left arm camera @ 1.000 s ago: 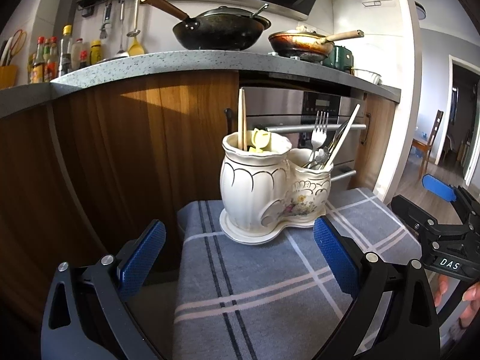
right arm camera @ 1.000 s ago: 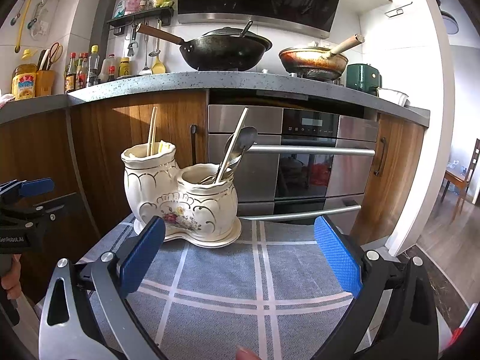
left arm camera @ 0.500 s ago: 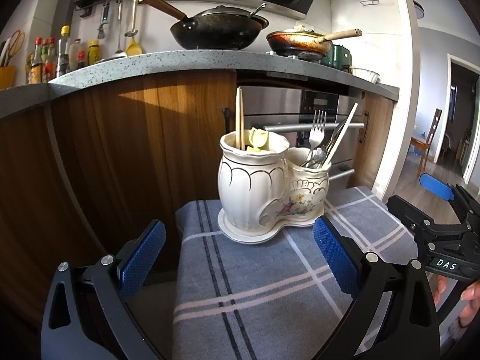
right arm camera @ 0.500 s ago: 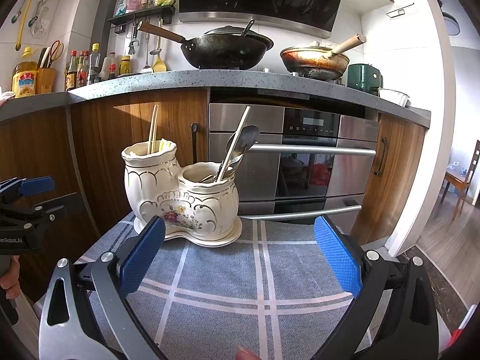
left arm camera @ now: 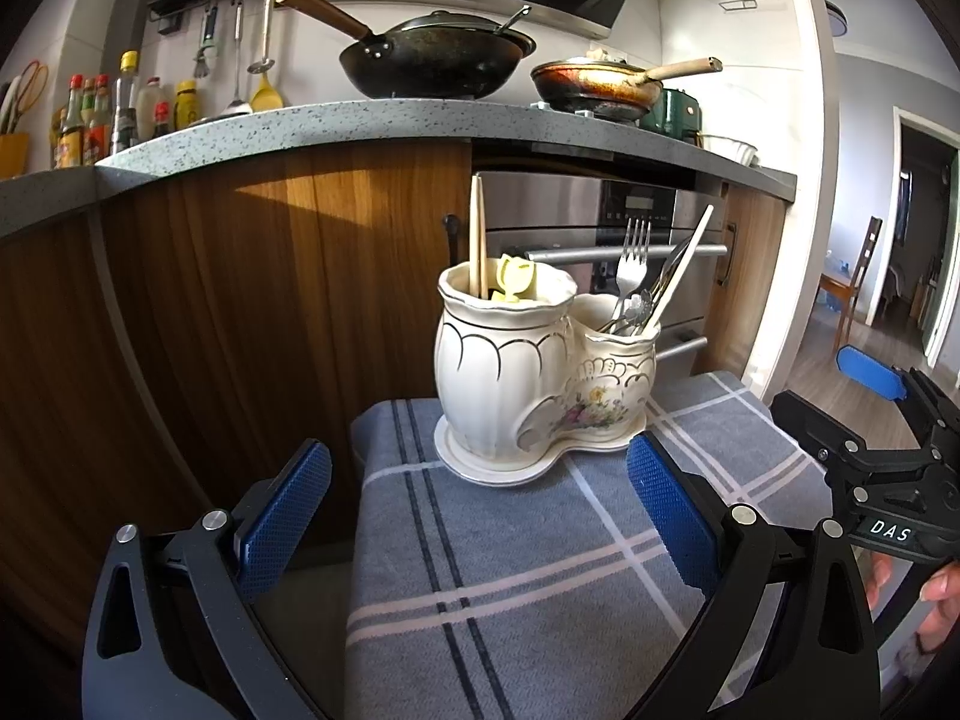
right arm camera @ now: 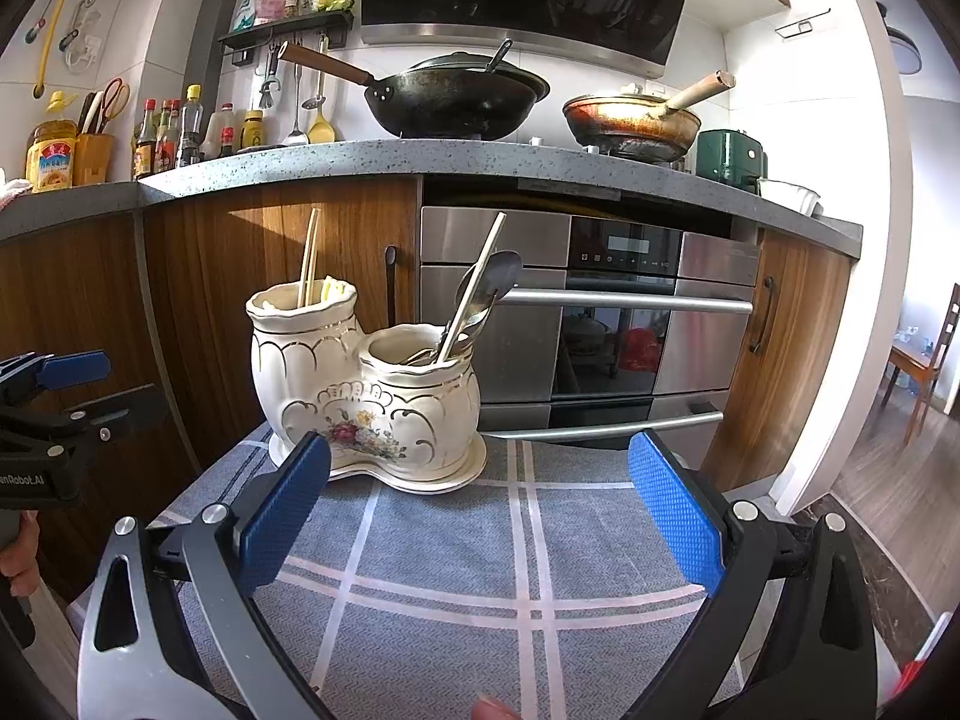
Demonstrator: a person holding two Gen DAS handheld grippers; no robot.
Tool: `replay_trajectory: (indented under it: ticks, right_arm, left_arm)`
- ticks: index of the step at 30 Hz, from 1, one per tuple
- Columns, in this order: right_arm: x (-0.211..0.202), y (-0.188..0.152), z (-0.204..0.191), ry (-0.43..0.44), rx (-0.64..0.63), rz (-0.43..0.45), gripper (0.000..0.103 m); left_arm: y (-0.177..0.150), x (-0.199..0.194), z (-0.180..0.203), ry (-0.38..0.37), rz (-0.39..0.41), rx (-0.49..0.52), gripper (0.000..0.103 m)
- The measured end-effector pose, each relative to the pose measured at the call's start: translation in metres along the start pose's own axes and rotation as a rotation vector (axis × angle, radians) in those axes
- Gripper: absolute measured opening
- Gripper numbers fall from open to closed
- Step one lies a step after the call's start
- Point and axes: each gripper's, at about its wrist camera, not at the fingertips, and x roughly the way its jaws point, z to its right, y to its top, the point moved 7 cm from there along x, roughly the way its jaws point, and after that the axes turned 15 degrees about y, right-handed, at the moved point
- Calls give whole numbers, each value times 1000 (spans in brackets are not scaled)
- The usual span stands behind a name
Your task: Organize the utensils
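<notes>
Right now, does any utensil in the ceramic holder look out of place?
Perhaps one: a pale chopstick leans among the fork and spoons in the shorter compartment, while two chopsticks stand in the taller one. The holder itself sits upright on the cloth.

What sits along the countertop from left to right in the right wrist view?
Yellow oil bottle → wooden knife block → cluster of sauce bottles → black wok with wooden handle → rusty orange frying pan → dark green appliance → white bowl.
</notes>
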Motion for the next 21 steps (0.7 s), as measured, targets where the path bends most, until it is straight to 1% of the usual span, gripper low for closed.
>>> replay_trajectory:
  ticks: [21]
  right_arm:
    - [1, -1, -1, 2, -6, -2, 98]
  left_arm:
    - [-1, 0, 1, -3, -3, 4, 98]
